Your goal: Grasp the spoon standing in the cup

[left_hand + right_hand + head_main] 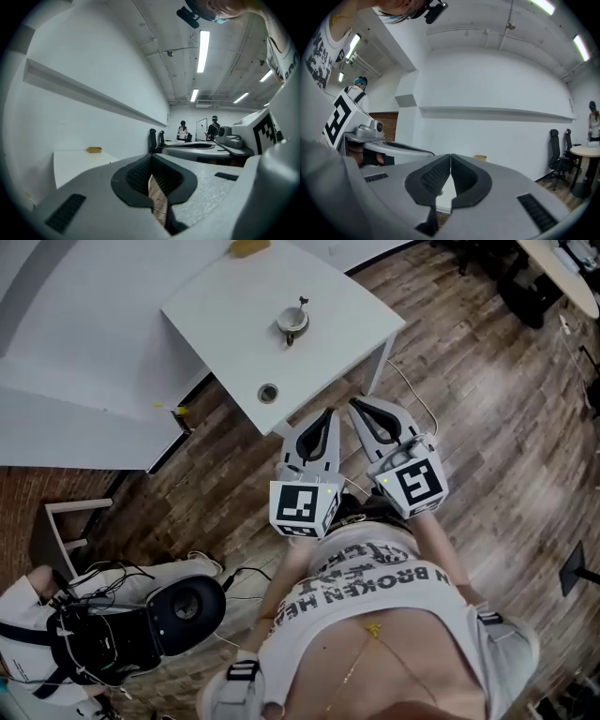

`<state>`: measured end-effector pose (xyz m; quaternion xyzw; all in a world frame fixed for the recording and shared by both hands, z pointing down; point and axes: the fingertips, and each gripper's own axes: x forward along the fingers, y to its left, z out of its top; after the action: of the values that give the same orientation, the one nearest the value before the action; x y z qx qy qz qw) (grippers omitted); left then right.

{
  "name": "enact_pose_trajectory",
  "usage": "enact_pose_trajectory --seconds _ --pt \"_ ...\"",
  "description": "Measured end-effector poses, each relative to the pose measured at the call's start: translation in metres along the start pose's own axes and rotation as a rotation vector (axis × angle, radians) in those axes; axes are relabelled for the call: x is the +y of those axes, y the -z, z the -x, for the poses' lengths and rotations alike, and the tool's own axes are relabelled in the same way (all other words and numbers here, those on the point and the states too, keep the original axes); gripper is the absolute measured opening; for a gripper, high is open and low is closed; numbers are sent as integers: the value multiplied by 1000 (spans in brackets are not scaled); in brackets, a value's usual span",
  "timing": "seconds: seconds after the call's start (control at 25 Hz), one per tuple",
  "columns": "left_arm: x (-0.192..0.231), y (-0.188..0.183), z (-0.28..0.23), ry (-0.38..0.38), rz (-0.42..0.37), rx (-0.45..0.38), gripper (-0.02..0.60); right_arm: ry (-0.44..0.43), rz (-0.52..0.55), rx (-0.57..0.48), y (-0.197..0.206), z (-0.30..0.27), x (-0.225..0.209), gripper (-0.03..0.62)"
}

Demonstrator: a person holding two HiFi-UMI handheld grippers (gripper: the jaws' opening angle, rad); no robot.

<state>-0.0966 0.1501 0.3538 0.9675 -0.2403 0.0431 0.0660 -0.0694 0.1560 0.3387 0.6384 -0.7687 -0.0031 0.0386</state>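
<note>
On the white table (342, 306) stands a small pale cup (292, 324), and a dark-handled spoon (302, 304) sticks up out of it. Both grippers hover side by side over the wooden floor, just short of the table's near corner and well apart from the cup. My left gripper (329, 412) (152, 156) has its fingertips together and holds nothing. My right gripper (355, 403) (450, 155) is also shut and empty. Neither gripper view shows the cup or the spoon. The left gripper view shows the right gripper's body (243, 136) at its right side.
A small round ring-shaped thing (268, 393) lies near the table's front edge, and a yellow block (249, 247) (94, 150) at its far edge. Black headgear with cables (178, 610) lies on the floor at lower left. Office chairs (555, 157) and a round table (586, 152) stand to the right.
</note>
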Motion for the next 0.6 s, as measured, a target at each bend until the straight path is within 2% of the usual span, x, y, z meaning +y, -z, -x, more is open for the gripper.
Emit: enact_pose_trajectory --seconds 0.28,0.6 --pt "20 5 0 2 9 8 -5 1 16 23 7 -16 5 8" --pt "33 7 -23 -2 18 24 -5 -10 19 46 14 -38 -12 8"
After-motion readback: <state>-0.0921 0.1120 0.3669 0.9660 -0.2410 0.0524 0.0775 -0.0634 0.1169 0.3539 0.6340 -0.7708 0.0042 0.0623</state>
